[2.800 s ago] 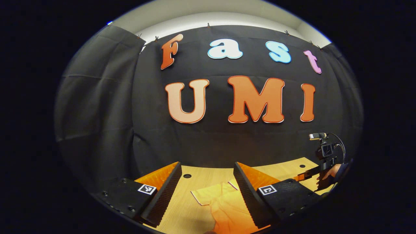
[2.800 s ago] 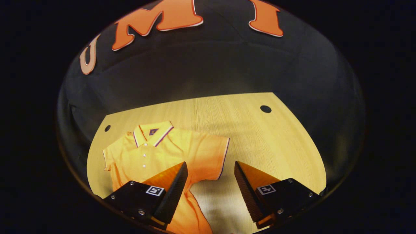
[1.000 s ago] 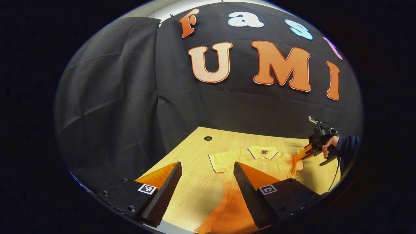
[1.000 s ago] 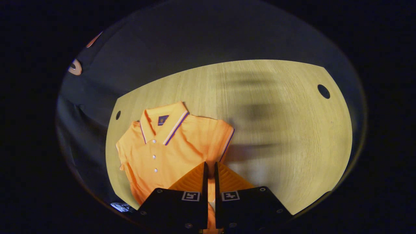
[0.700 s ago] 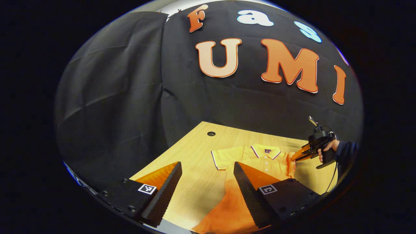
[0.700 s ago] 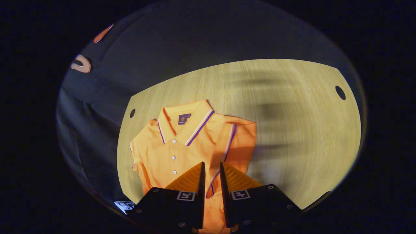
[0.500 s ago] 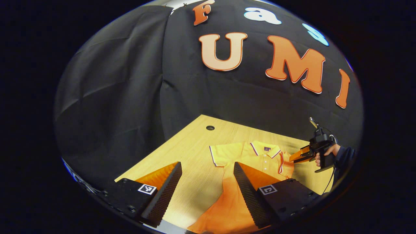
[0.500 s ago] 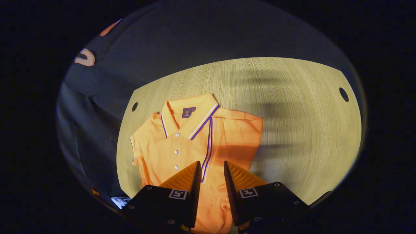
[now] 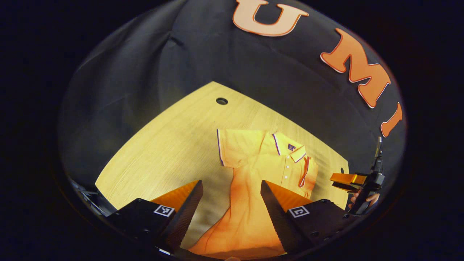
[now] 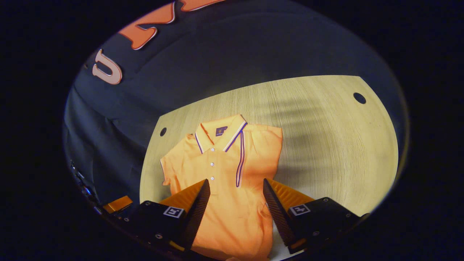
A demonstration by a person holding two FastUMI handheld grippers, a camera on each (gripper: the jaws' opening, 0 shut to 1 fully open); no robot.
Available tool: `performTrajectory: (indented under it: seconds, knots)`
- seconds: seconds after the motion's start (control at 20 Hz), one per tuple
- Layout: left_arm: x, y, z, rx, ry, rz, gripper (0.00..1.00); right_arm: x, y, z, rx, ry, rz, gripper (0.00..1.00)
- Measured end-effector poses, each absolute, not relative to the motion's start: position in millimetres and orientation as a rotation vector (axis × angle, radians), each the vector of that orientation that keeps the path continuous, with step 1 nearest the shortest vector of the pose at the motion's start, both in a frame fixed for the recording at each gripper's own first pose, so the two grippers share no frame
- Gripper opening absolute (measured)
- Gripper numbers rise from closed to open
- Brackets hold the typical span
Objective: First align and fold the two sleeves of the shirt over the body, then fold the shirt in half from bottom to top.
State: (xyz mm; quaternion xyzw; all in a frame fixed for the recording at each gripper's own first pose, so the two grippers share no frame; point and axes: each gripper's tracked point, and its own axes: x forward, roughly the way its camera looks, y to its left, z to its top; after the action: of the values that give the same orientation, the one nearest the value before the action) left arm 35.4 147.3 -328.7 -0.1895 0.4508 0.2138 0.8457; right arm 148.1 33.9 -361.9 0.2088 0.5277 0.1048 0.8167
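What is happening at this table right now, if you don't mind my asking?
A person is folding an orange polo shirt on a wooden table with two handheld grippers. One sleeve already lies folded over the body; the other sleeve is spread flat. The right gripper and left gripper both hover above the shirt, jaws open, holding nothing.

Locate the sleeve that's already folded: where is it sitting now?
In the right gripper view the folded sleeve lies flat over the shirt body, right of the button placket, its striped cuff just below the collar.
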Motion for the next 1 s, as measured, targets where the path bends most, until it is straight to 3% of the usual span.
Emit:
performTrajectory:
  seconds: [0.1,0.65,1.0]
  knots:
    - [46.6,160.9,-351.8,-0.415,1.057,0.443,0.98,129.4,29.4,-352.6,0.454,1.097,0.172,0.97]
    - [136.8,217.5,-456.2,-0.314,1.343,0.399,0.98,19.5,36.2,-313.7,0.449,0.964,-0.045,0.98]
    - [152.7,219.2,-486.5,-0.242,1.439,0.414,0.94,-30.0,43.1,-326.7,0.511,1.001,-0.107,0.98]
